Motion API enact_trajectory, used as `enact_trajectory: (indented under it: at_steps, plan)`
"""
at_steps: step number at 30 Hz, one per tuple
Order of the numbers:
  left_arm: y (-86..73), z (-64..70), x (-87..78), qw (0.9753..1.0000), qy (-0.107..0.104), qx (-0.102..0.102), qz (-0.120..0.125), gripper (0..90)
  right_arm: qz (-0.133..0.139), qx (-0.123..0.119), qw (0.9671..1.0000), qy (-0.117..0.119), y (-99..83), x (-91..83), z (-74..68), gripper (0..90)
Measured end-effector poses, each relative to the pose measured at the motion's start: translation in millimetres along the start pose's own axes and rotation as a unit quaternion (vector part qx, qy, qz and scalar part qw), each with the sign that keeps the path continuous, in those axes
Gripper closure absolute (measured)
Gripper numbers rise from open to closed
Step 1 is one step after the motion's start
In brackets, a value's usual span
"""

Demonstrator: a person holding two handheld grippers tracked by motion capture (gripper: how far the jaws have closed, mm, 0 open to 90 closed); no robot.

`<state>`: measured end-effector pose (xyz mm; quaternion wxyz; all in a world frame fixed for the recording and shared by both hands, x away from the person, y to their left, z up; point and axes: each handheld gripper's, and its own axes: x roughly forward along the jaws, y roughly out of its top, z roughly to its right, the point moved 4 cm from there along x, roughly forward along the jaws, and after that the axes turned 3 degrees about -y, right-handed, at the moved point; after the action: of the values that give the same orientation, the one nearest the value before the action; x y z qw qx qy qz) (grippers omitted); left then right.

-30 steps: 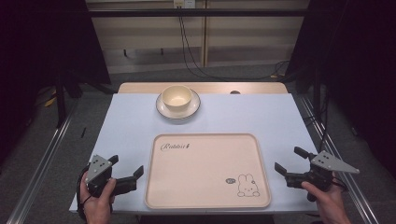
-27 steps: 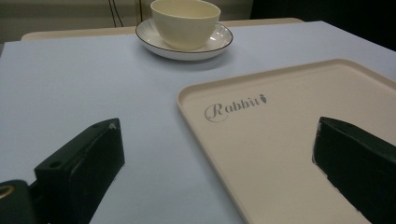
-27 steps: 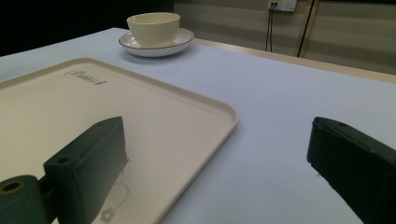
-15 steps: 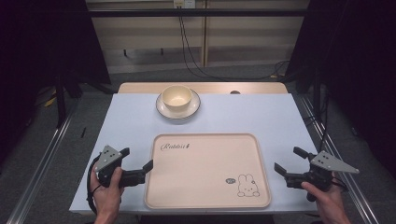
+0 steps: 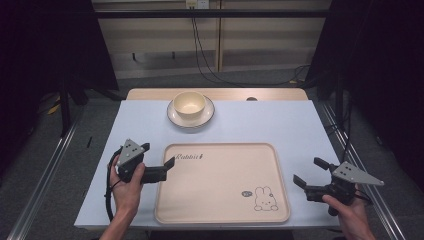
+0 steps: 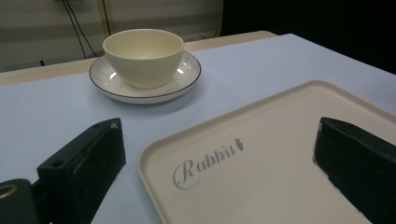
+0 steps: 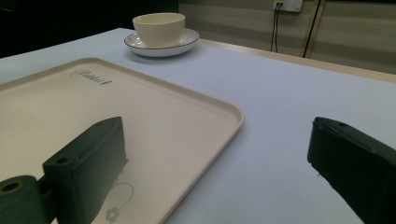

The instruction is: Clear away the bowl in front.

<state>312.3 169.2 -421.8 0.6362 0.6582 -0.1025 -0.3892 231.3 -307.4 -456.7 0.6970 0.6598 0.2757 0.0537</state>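
The left hand-held gripper (image 5: 159, 161) is held released, its jaws straddling the near-left corner of the cream tray (image 5: 220, 200). The right hand-held gripper (image 5: 311, 174), also released, is held just beside the tray's opposite edge on the bench (image 5: 280, 125).

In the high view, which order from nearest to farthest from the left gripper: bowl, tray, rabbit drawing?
From the left gripper:
1. Tray, its left rim between the open jaws.
2. Bowl, on its saucer at the far edge.
3. Rabbit drawing, near the tray's right corner.
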Motion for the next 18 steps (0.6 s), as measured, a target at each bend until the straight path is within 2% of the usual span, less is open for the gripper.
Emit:
enact_trajectory:
  at_steps: [5, 9, 11, 15, 18]
  plan:
    - [4.7, -3.4, 9.5, 1.0000, -0.002, -0.003, 0.001, 2.2, 0.000, 0.000, 1.0000, 0.000, 0.0, 0.3, 0.2, 4.4]
    - [10.8, -7.5, 20.3, 1.0000, -0.003, 0.003, 0.000, 2.6, -0.005, -0.002, 1.0000, 0.001, -0.8, 0.9, -0.9, 4.4]
    - [13.9, -7.3, 24.8, 0.9999, -0.013, 0.005, 0.000, 2.8, -0.005, -0.002, 1.0000, 0.002, -0.8, 0.9, -0.9, 4.3]
    - [18.6, -7.4, 33.0, 0.9998, -0.018, 0.011, -0.003, 2.7, -0.002, -0.001, 1.0000, 0.000, -0.5, 0.9, -0.7, 4.3]
    - [23.2, -11.9, 39.1, 0.9999, -0.012, 0.009, 0.000, 2.7, -0.002, -0.002, 1.0000, 0.000, -0.5, 0.7, -0.6, 4.3]
